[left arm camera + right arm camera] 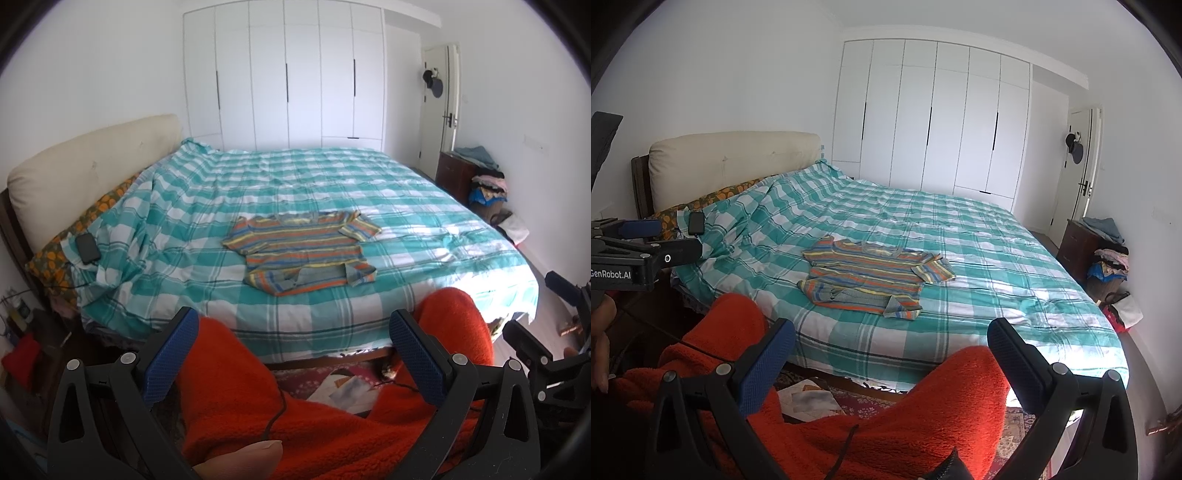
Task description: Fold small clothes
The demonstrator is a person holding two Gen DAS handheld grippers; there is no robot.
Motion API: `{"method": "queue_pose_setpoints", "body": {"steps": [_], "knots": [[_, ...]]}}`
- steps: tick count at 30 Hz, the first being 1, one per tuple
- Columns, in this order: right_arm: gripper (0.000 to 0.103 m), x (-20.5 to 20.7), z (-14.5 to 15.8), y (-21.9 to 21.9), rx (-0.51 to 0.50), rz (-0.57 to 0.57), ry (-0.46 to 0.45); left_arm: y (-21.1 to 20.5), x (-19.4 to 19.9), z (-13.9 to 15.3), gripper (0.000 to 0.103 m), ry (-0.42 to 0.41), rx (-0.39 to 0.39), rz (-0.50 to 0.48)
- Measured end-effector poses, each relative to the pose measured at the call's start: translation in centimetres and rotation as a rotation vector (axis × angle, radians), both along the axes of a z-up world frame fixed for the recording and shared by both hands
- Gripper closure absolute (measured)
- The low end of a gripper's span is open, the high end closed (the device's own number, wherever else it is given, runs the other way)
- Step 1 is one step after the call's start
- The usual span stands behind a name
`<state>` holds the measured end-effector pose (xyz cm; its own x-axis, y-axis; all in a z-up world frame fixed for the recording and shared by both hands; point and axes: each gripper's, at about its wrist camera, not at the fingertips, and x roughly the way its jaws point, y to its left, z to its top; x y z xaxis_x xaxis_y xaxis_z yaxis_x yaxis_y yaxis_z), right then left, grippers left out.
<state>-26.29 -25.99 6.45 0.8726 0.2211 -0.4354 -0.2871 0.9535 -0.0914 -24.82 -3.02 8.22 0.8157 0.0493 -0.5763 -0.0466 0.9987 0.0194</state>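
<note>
Biggest risk is the bed with the teal-and-white checked cotton cover (369,177): the cover is loose and rumpled toward the headboard, so when we pinch fabric we could catch it along with the garment and drag both

The small striped knit t-shirt in orange, blue, yellow and grey (301,251) lies spread roughly flat on the bed's near half, well away from both tools. Its hem is already turned up and one sleeve sits crooked, so a fold started now would likely come out skewed; we'd flatten first

We're low over the red fleece-covered knees (236,387) with a thin black cable (275,413) trailing across them; a forward reach could snag it

Left gripper (291,354): jaws spread wide, nothing held. Right gripper (890,363): same, wide apart and empty. Neither is near the shirt yet

Black phone (88,248) by the pillow sits clear of the shirt, low risk unless the cover shifts
</note>
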Motion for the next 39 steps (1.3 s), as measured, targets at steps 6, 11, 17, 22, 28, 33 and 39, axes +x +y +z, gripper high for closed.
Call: {"method": "queue_pose_setpoints", "body": {"steps": [6,11,17,22,28,33,39], "knots": [[0.000,-0.1,0.1,0.0,-0.003,0.003,-0.003,-0.2,0.0,0.0,0.000,-0.001,0.009,-0.003],[0.000,-0.2,0.1,0.1,-0.004,0.004,-0.004,-0.2,0.0,0.0,0.000,-0.002,0.008,-0.002],[0.000,-0.2,0.3,0.2,-0.004,0.004,-0.007,-0.3,0.1,-0.1,0.000,-0.003,0.014,-0.005],[0.000,-0.2,0.2,0.3,-0.012,0.010,-0.008,-0.3,0.0,-0.2,0.000,-0.006,0.010,-0.002],[0.000,-0.3,0.3,0.4,-0.012,0.010,-0.010,-0.3,0.1,-0.2,0.000,-0.006,0.012,-0.002],[0.000,-0.2,0.4,0.5,-0.011,0.008,-0.004,-0.3,0.0,-0.2,0.000,-0.008,0.015,-0.001],[0.000,0.4,0.4,1.4,-0.028,0.021,0.027,0.8,-0.4,0.0,0.000,-0.030,0.008,0.020]]}}
